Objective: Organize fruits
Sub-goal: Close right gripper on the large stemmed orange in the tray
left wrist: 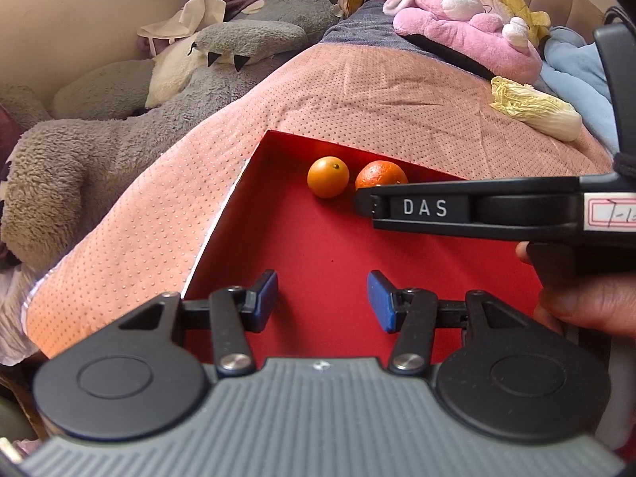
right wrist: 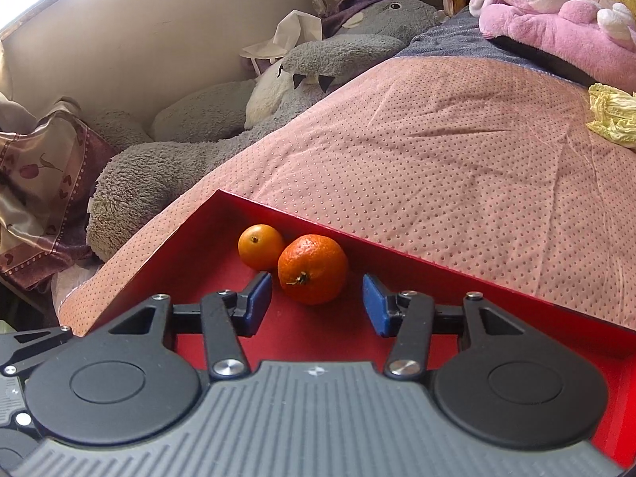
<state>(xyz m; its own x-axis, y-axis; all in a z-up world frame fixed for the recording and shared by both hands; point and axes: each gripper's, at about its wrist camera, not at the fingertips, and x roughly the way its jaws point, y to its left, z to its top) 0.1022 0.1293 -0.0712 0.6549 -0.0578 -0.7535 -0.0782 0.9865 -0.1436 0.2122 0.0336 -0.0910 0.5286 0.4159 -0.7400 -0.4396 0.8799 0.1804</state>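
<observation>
Right claw [right wrist: 317,304]: blue pads parted and empty, a rough-skinned orange tangerine [right wrist: 313,268] just ahead of them, not touched. A smaller smooth orange fruit [right wrist: 260,246] sits just beyond the left pad, touching the tangerine. Both lie in the far corner of a shallow red cardboard box [right wrist: 437,274] on the bed's pink dotted blanket [right wrist: 437,151]. Left claw [left wrist: 322,301]: parted, empty, over the bare box floor, both fruits well ahead.

Left tongs [left wrist: 322,298] parted and empty, right tongs [right wrist: 317,304] parted, unclamped
</observation>
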